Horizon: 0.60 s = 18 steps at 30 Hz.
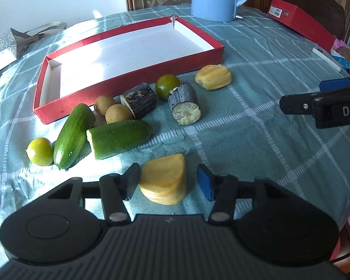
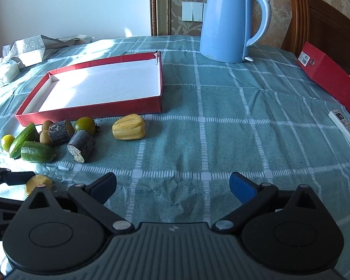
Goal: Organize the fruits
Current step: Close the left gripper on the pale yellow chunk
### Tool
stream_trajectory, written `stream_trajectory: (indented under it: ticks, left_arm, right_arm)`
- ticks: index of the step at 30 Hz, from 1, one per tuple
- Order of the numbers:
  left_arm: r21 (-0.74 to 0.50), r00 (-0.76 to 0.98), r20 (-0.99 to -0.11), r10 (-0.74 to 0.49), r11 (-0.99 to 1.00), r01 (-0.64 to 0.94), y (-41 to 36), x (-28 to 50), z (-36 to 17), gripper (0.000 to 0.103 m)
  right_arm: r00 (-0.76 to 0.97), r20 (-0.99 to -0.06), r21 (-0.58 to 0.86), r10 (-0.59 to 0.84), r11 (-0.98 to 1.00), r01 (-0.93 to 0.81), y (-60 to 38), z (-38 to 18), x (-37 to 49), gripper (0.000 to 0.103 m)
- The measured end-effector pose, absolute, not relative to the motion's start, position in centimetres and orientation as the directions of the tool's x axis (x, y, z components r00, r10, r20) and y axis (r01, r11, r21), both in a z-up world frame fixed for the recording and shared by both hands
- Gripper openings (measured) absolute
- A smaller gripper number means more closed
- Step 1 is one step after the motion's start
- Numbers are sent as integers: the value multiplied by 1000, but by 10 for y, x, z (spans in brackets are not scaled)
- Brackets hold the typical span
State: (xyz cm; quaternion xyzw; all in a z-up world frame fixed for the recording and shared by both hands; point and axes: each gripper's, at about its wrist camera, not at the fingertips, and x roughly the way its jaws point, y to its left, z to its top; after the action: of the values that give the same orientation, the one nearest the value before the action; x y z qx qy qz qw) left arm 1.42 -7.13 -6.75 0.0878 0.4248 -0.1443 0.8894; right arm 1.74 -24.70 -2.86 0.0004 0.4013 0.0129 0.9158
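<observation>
One yellow fruit piece [image 1: 164,178], bottom centre, sits between my left gripper [image 1: 169,182] jaws, narrowed but not yet gripping. Squeeze gently, lift toward red tray [image 1: 133,79]. Right gripper [image 2: 172,184] gapes wide, empty.

The tablecloth [image 2: 221,116] is teal with a white grid pattern. The shallow box [image 1: 133,79] has red walls and a white interior. In front of the box: two dark green cucumber halves [image 1: 119,137], two green tomatoes [image 1: 167,86], two tan longans [image 1: 117,115], two dark grey-bark sugarcane pieces [image 1: 184,105] with pale cut faces, and two yellow jackfruit pieces [image 1: 213,76]. Behind the box stands a light blue kettle [image 2: 226,23].
</observation>
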Motion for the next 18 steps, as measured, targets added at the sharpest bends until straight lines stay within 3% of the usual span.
stream_trajectory:
  ticks: [18]
  left_arm:
    - [13, 649, -741, -172, 963, 271, -57, 9, -55, 38]
  right_arm:
    - [678, -732, 19, 72, 996, -85, -235, -32, 28, 103]
